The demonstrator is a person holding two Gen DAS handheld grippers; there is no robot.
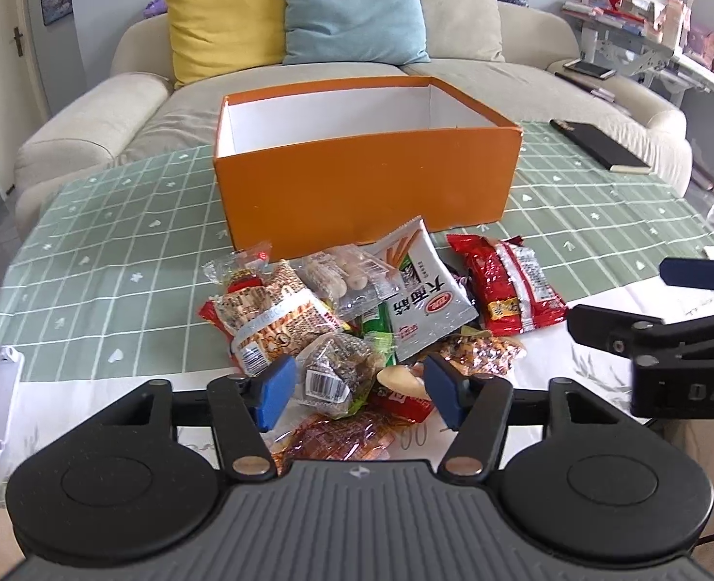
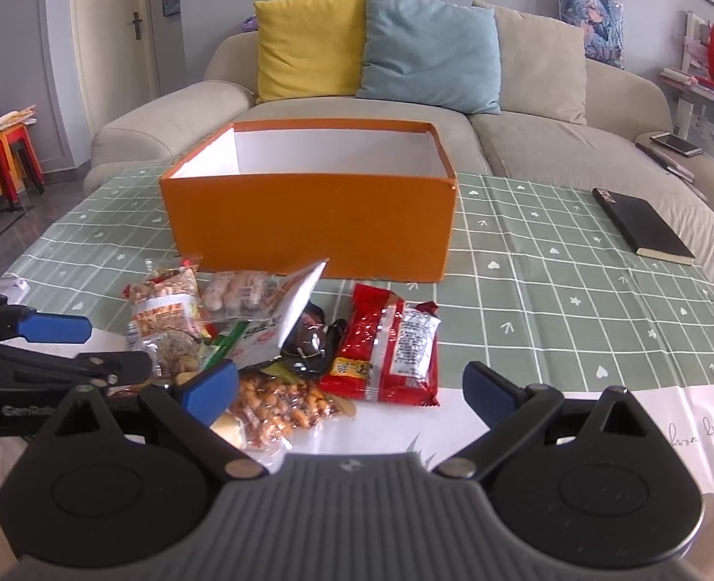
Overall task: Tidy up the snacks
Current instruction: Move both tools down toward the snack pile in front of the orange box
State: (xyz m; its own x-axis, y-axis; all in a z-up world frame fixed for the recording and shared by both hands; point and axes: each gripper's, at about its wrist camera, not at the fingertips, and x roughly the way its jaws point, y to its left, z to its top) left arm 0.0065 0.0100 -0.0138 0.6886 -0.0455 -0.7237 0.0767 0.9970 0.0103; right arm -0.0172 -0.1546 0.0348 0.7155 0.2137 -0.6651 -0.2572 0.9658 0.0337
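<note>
Snack pile (image 1: 357, 319) lies on the table (image 1: 115, 261) just in front of the orange box (image 1: 366, 184), touching or nearly touching its near wall; box interior looks white and nothing shows in the part visible. Pile is a loose heap of small sealed film packets, overlapping and tilted. Judgement: all light, soft, crinkly and slippery; contents such as the crackers and nuts probably crush under a hard squeeze, so pinch at a sealed end or a flat margin, not across the bulge. Clear packet (image 1: 333, 373) with a barcode sits between the left gripper (image 1: 352, 389) pads, which stand spread on either side of it with gaps visible; nothing pinched yet. White packet (image 1: 425, 300) leans upright against others, top edge free, an easy tab to take. Red packet (image 2: 386, 353) lies flat at the right edge of the pile, apart enough to lift alone. Right gripper (image 2: 349, 387) is spread wide above the near side of the pile, over an amber nut packet (image 2: 279, 402), holding nothing. Writing: white packet bears large Chinese characters and a red oval logo, not legible enough to transcribe with confidence; red packet has a white printed label, too small. "DAS" reads on the right gripper body in the left view. Black notebook (image 2: 643, 232) lies well apart, far right.
</note>
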